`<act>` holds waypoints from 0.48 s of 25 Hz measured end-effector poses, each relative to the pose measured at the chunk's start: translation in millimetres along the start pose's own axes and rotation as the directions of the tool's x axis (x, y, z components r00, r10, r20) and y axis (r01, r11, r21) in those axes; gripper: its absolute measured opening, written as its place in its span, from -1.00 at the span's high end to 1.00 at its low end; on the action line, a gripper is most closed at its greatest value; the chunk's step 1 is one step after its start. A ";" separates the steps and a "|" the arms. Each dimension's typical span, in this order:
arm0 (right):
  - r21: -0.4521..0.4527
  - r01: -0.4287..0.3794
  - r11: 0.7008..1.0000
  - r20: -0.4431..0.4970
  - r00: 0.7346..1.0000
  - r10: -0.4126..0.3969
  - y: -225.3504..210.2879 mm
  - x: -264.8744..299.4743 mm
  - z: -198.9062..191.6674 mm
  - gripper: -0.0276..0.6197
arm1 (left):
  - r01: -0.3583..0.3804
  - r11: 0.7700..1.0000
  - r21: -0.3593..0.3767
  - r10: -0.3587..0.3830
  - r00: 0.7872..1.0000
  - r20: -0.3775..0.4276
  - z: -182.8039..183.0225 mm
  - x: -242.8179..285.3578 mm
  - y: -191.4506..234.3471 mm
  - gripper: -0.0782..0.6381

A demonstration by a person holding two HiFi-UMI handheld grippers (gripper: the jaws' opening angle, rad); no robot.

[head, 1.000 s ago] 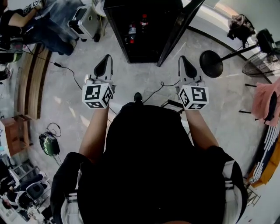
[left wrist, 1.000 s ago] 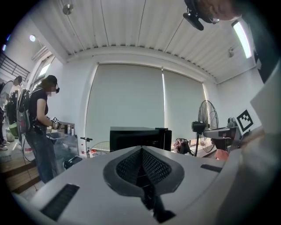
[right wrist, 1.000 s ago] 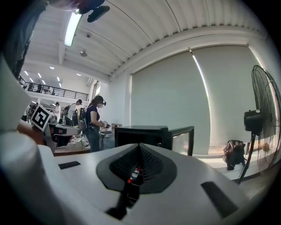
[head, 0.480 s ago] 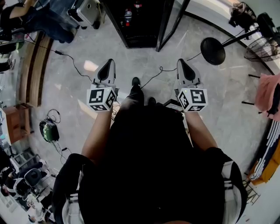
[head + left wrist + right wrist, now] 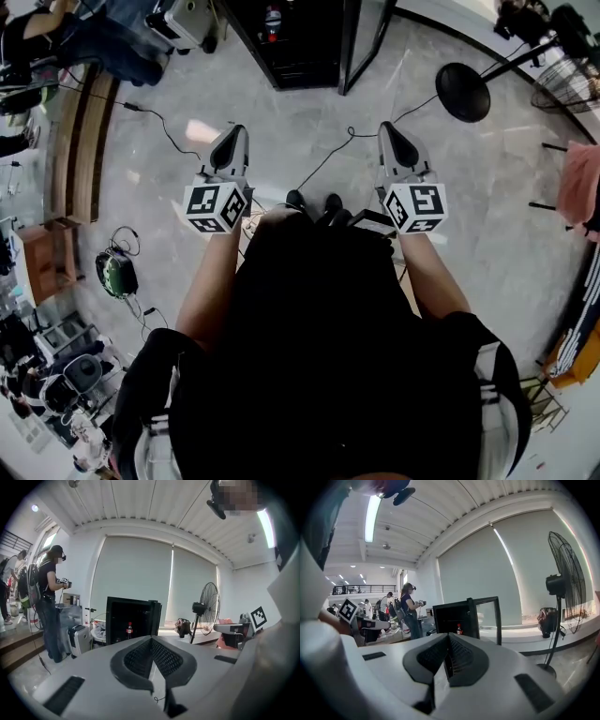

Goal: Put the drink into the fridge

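The black fridge (image 5: 300, 42) stands open on the floor ahead, its glass door (image 5: 364, 42) swung to the right. A red-capped drink bottle (image 5: 273, 21) stands inside it; the same bottle (image 5: 129, 630) shows in the left gripper view, and the bottle (image 5: 459, 629) in the right gripper view. My left gripper (image 5: 232, 141) and right gripper (image 5: 387, 133) are held side by side over the floor, well short of the fridge. Both are shut with nothing between the jaws. The left gripper (image 5: 151, 640) and right gripper (image 5: 449, 638) point toward the fridge.
A standing fan with a round base (image 5: 462, 91) is to the right of the fridge. A cable (image 5: 323, 164) runs across the floor between the grippers. A wooden bench (image 5: 80, 141), a silver case (image 5: 187, 23) and a person (image 5: 56, 42) are at the left.
The fridge has slid toward the top edge of the head view and looks farther off. Both grippers stay shut and empty, held at about the same height.
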State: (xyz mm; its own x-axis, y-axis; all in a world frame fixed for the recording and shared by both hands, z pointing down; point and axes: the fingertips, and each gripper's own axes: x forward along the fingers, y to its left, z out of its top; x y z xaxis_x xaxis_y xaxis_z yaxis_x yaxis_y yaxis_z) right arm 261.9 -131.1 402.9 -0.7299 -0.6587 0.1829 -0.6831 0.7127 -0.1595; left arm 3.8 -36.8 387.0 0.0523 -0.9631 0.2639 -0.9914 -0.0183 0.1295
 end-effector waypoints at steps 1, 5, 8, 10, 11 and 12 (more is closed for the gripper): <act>-0.006 0.003 1.000 -0.006 1.000 -0.003 1.2 0.4 -0.2 0.85 | 0.004 1.000 -0.003 -0.004 1.000 0.000 1.0 2.6 0.9 0.74; -0.029 0.026 0.999 -0.021 0.999 -0.027 3.6 2.6 1.3 0.85 | 0.037 0.999 0.001 -0.037 0.999 0.006 3.1 9.7 2.4 0.74; -0.046 0.031 0.998 -0.043 0.999 -0.033 11.9 6.7 -3.4 0.85 | 0.064 0.998 -0.015 -0.064 0.998 0.000 -4.8 7.8 8.1 0.74; -0.063 0.028 0.998 -0.051 0.998 -0.031 23.7 12.5 -5.3 0.85 | 0.084 0.996 -0.028 -0.084 0.996 -0.014 -13.5 5.3 14.4 0.74; -0.068 0.028 0.997 -0.055 0.998 -0.031 30.8 16.6 -6.0 0.85 | 0.092 0.995 -0.032 -0.093 0.996 -0.017 -16.4 3.7 18.4 0.74; -0.068 0.028 0.997 -0.059 0.998 -0.032 38.2 21.3 -6.9 0.85 | 0.098 0.995 -0.035 -0.098 0.995 -0.017 -17.9 1.7 23.5 0.74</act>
State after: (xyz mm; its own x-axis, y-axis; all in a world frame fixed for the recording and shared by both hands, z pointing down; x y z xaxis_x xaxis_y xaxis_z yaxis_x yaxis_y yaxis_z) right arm 220.4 -116.2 407.3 -0.7051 -0.6656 0.2446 -0.6997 0.7090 -0.0877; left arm -17.3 -34.1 407.6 0.1515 -0.9519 0.2663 -0.9768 -0.1029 0.1880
